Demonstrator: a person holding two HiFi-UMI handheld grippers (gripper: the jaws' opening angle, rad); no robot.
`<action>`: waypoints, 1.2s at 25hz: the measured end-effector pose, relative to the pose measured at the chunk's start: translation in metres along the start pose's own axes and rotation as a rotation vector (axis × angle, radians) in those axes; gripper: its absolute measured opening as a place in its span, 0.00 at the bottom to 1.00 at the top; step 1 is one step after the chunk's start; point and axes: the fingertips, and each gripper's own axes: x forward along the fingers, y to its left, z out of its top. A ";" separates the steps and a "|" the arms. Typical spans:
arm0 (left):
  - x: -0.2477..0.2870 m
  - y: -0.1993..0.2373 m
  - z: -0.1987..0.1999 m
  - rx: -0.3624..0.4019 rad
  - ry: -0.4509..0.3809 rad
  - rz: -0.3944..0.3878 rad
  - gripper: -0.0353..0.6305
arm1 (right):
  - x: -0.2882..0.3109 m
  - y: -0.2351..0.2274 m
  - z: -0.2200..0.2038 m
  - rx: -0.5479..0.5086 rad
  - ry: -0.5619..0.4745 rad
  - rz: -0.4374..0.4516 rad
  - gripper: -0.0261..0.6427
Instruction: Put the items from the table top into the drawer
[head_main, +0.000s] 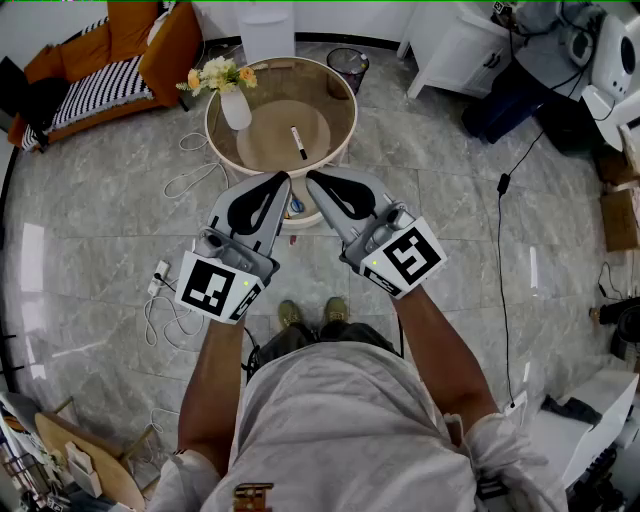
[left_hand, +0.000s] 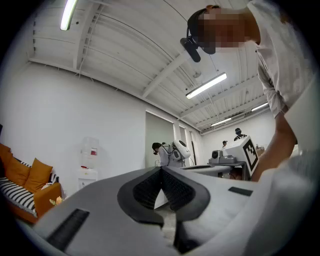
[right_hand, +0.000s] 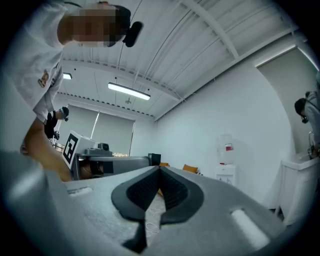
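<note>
Starting at the left: holding the left hand-held gripper (head_main: 283, 180) out in front, tipped a touch upward, tips pressed together with nothing between them. Same story in its own view (left_hand: 161, 169), just ribbed pads meeting and the room beyond. Guessing at a plain carry pose here, shut and empty with nothing reached for yet. Moving right, got the right hand-held gripper (head_main: 312, 177) held level just beside it, also closed tip to tip on nothing, and both aimed at the round worktop (head_main: 335, 110) straight ahead. Reads like a lined-up approach from a bit back, so calling the task barely begun. Now the stuff to move. Spotting a white vase (head_main: 236, 108) upright at the left edge of the glass top, with yellow and white flowers (head_main: 220, 75) in it. Further right, near the middle, spotting a marker (head_main: 298, 142) lying flat, slim, pale barrel with a dark cap, well apart from the vase. Reckon on needing a narrow pinch across that barrel, and on some rolling. Would call the vase top-heavy, so better grabbed low. Can't make out the drawer for sure, only catching a bit of blue and orange under the near rim between the two tips.
</note>
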 end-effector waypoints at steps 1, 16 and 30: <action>0.000 0.001 0.000 0.000 -0.001 0.000 0.05 | 0.002 0.000 0.000 -0.001 0.000 0.000 0.04; -0.022 0.034 -0.011 -0.013 0.015 -0.007 0.05 | 0.033 0.013 -0.014 0.032 0.011 -0.018 0.04; -0.029 0.087 -0.029 -0.023 0.021 -0.016 0.05 | 0.067 -0.004 -0.037 0.013 0.087 -0.115 0.04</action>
